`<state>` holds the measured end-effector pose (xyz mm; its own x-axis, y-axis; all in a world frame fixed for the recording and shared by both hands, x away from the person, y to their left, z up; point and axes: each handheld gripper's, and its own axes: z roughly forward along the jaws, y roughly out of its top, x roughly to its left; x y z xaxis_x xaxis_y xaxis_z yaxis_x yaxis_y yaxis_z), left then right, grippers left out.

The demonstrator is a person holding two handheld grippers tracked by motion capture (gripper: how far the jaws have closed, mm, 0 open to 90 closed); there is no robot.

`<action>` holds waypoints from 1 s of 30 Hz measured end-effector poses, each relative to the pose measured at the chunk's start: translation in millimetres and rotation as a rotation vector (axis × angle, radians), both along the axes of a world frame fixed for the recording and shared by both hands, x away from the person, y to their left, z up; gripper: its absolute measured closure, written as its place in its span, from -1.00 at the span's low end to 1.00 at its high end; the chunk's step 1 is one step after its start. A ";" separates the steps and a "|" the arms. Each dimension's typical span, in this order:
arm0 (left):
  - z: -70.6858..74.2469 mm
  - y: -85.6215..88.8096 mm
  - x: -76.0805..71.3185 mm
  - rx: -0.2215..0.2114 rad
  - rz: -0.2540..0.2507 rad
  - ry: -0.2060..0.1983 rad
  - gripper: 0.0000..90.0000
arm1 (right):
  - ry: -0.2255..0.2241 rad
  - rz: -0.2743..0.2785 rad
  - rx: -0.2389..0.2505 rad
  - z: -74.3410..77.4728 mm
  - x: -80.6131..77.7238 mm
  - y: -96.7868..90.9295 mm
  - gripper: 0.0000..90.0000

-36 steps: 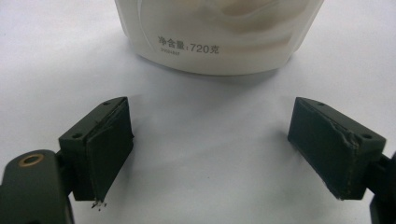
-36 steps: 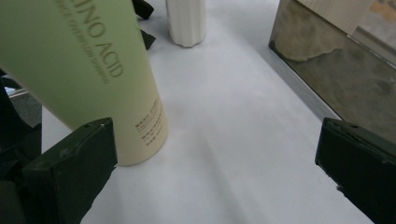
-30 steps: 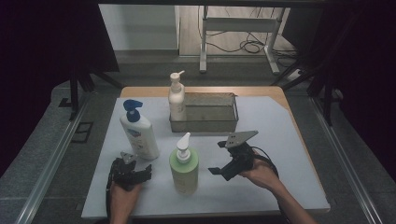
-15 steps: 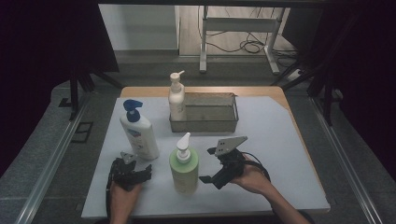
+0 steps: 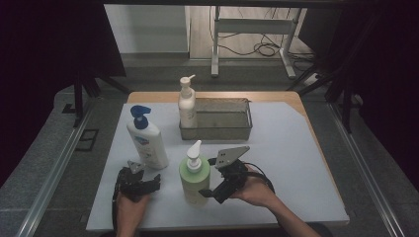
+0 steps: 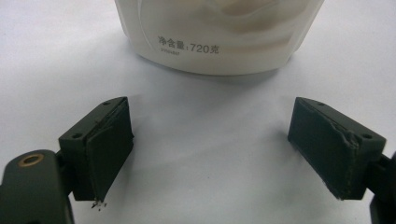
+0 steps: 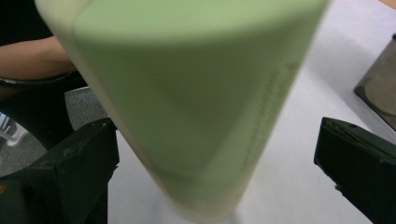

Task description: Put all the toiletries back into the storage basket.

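With its jaws apart around the green pump bottle [image 5: 194, 178] standing at the table's [image 5: 296, 163] near edge, the right gripper [image 5: 217, 186] should close squarely on the body, while the left gripper [image 5: 148, 183] rests parted nearby.

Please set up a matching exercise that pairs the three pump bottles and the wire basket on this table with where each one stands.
Things:
1. green bottle
2. blue-capped bottle
3. cream bottle
4. wire basket

Places:
A. at the far middle of the table, holding nothing
B. right against the basket's left end
C. just ahead of the open left claw
D. between the open jaws of the right claw

Pairs: 1-D, 2-C, 3-B, 4-A
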<state>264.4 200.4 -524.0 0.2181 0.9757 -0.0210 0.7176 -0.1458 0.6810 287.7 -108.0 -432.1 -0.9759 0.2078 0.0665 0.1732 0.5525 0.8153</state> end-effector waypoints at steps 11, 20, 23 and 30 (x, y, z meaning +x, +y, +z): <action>0.0 0.1 0.0 0.000 0.000 0.001 -0.69 | -0.017 0.014 0.002 -1.3 -2.0 17.4 -0.92; 0.0 0.1 0.0 0.000 0.000 0.000 -0.69 | -0.028 0.017 0.012 -2.4 -3.0 25.8 -0.85; 0.0 0.1 0.1 0.000 0.000 0.000 -0.69 | -0.026 0.023 0.017 -2.5 -2.7 27.1 -0.78; 0.0 0.0 0.0 0.000 0.000 0.001 -0.69 | -0.041 0.018 -0.002 -0.3 -4.8 26.9 -0.74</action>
<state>264.4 200.5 -524.0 0.2185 0.9756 -0.0215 0.7180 -0.1458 0.6806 282.9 -81.1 -432.4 -0.9813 0.1907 0.0263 0.1302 0.5565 0.8206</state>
